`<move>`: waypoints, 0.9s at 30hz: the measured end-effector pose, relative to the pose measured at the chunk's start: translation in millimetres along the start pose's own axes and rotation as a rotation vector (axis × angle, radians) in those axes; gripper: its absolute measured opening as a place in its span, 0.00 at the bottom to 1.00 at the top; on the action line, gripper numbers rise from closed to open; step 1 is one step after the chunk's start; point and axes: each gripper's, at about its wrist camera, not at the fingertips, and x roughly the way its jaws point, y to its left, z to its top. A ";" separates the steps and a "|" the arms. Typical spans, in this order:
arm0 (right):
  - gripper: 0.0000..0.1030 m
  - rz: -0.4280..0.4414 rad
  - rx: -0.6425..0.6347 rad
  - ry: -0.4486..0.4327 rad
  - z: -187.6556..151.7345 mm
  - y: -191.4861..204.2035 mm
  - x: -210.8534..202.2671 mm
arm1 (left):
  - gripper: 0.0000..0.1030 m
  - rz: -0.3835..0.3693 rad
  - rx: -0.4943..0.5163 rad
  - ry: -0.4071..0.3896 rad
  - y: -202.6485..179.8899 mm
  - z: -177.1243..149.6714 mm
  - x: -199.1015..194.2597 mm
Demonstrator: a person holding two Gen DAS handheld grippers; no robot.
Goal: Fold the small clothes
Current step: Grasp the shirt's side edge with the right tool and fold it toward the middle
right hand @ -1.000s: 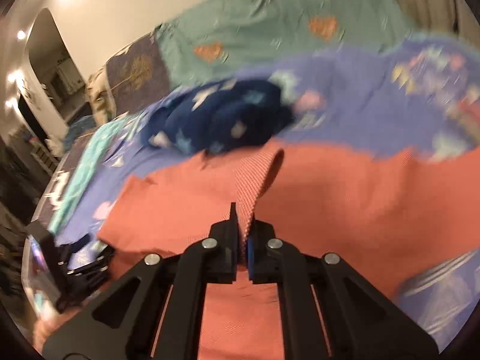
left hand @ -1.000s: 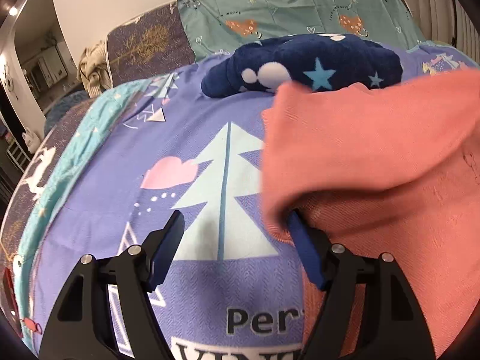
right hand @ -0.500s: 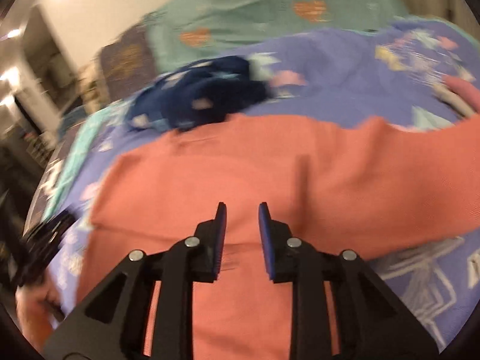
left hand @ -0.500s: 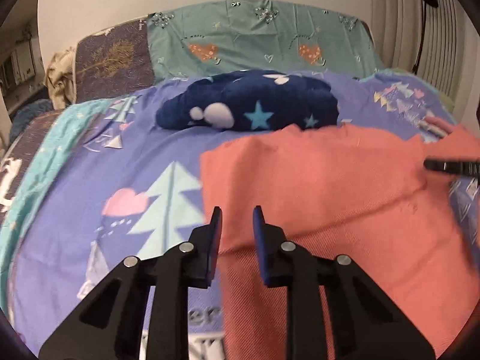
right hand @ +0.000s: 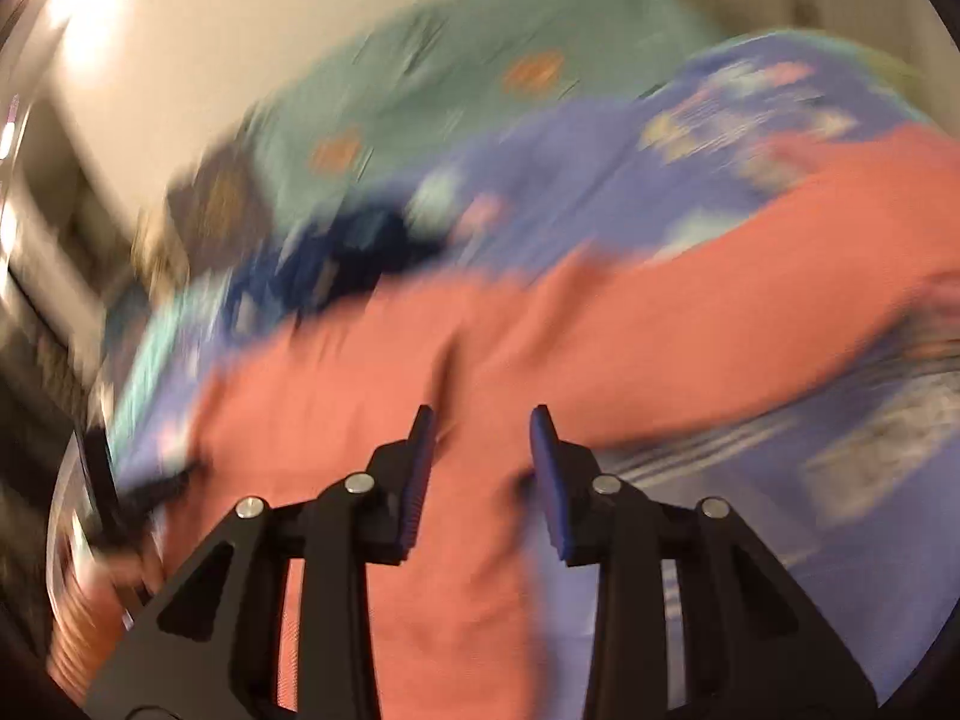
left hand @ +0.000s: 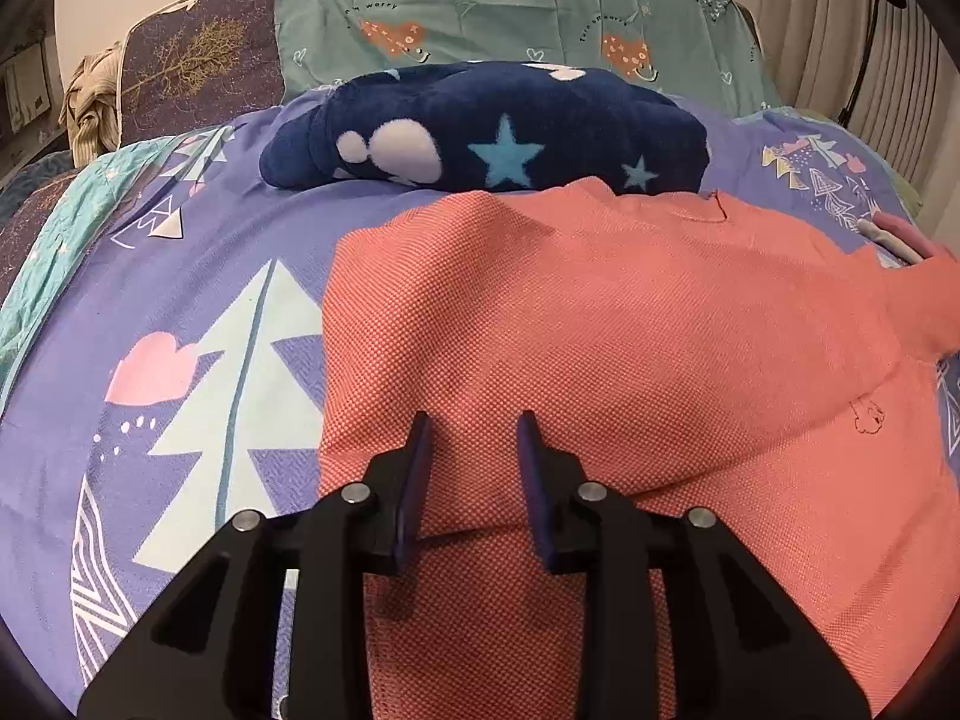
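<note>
A coral knit garment lies spread on the purple printed bedspread, with one layer folded over itself. My left gripper hovers over the garment's near left part. Its jaws are opening and the blue pads have nothing pinched between them. In the blurred right wrist view, my right gripper is above the same coral garment. Its jaws are also opening and nothing is held between them.
A dark blue fleece with stars lies bunched just behind the garment. Teal pillows and a dark patterned pillow stand at the headboard. A pink sleeve-like piece shows at the right edge. A curtain hangs at the far right.
The right gripper let go of the coral fabric it pinched and swung sideways. The left gripper came away from the garment's edge and moved right over it. The garment now lies flat.
</note>
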 end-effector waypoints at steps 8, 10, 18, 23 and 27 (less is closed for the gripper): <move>0.35 -0.160 0.537 -0.199 40.8 -185.4 -101.4 | 0.35 0.040 0.042 -0.002 -5.8 1.3 0.7; 0.35 -0.138 0.566 -0.197 36.1 -197.3 -101.9 | 0.35 0.042 0.044 -0.001 -5.6 1.1 1.0; 0.04 -0.162 0.695 -0.162 49.1 -220.7 -66.2 | 0.35 0.035 0.036 -0.004 -4.7 0.7 0.5; 0.03 -0.113 0.544 -0.269 76.6 -149.1 -55.5 | 0.36 0.031 0.032 -0.004 -4.3 0.9 0.7; 0.03 0.121 0.244 -0.205 78.6 -14.7 -19.4 | 0.36 0.023 0.027 -0.005 -3.5 0.9 0.4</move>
